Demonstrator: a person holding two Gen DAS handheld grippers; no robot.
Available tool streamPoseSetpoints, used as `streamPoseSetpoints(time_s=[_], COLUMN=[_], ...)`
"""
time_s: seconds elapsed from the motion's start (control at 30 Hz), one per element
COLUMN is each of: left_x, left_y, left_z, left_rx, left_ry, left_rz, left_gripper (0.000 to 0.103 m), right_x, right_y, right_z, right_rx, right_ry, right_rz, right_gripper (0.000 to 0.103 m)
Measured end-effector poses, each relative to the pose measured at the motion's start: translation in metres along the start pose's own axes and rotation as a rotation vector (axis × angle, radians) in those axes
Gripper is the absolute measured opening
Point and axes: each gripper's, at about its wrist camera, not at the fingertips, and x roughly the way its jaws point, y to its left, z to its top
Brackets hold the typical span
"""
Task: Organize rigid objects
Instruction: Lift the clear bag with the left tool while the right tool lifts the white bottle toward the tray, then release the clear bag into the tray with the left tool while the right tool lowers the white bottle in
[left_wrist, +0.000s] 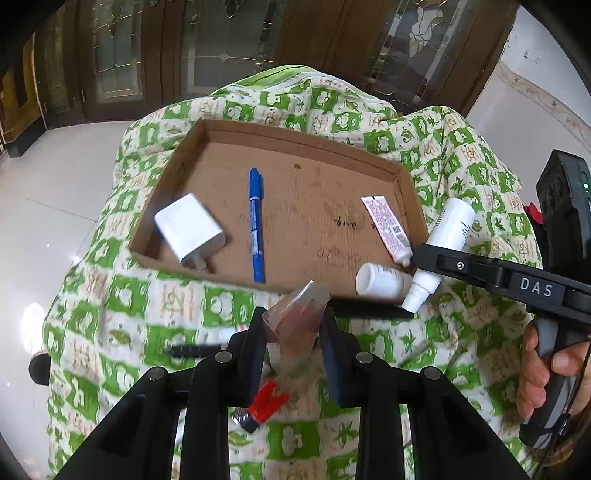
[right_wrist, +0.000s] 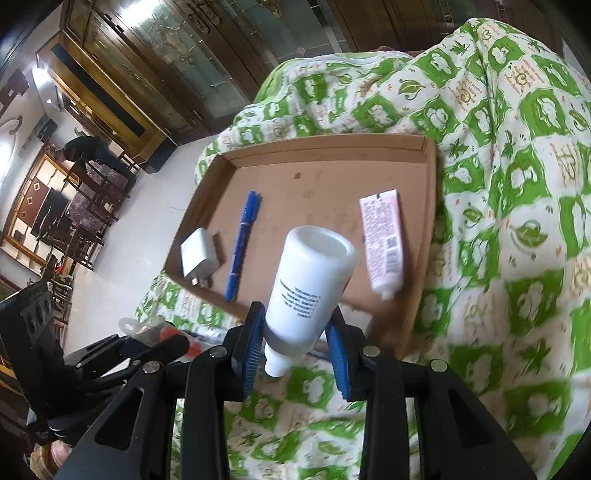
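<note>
Tray: your shallow cardboard tray (left_wrist: 173, 173) lies on the green-and-white patterned cloth (left_wrist: 122, 291).
In the tray: a white charger (left_wrist: 189, 232) at its left, a blue pen (left_wrist: 256, 225) just beside it, a pink-labelled tube (left_wrist: 387, 229) along the right wall.
In the way: a small white bottle (left_wrist: 382, 281) lies on its side at the tray's near right corner, just beside the spray bottle's nozzle. A red-and-black item (left_wrist: 264, 404) sits on the cloth beneath your left gripper.
Your right hand: it wraps the grip (left_wrist: 543, 373) at the right edge of the left view, the gripper angled down toward the tray's near edge.
Right gripper (right_wrist: 295, 347): clenched on the white spray bottle (right_wrist: 310, 284), blue pads (right_wrist: 251, 354) on its lower body, nozzle toward the camera, base over the tray.
Left gripper (left_wrist: 293, 343): tilted down over the cloth just short of the tray's near wall, jaws narrow and grasping a clear plastic packet (left_wrist: 295, 314) with something red inside.
</note>
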Motion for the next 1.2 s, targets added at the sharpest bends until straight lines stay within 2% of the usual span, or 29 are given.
streamPoseSetpoints(time_s=[0.33,0.43,0.5,0.6,1.0,1.2], left_x=[0.022,0.030,0.037,0.051,0.090,0.098], left_y=[-0.009,-0.013,-0.016,-0.016,-0.008,-0.008], left_z=[0.033,0.045,0.051,0.058,0.063,0.062], left_rx=[0.013,0.016,0.020,0.019,0.000,-0.010], left_ry=[0.005,0.009,0.018,0.033,0.094,0.090], left_rz=[-0.011,-0.022,-0.022,-0.019,0.003,0.000], left_gripper=[0.029,0.025,0.018,0.016,0.016,0.016], right_x=[0.020,0.024,0.029,0.037,0.066,0.079], right_y=[-0.008,-0.006,-0.006,-0.010,-0.017,-0.015], right_z=[0.022,0.028,0.033,0.038,0.048,0.051], right_rx=[0.003,-0.012,-0.018,-0.009,0.019,0.009], right_ry=[0.007,0.000,0.006,0.013,0.062,0.082], right_rz=[-0.009,-0.026,-0.034,-0.047,-0.058,-0.069], right_gripper=[0.032,0.032,0.032,0.032,0.032,0.032])
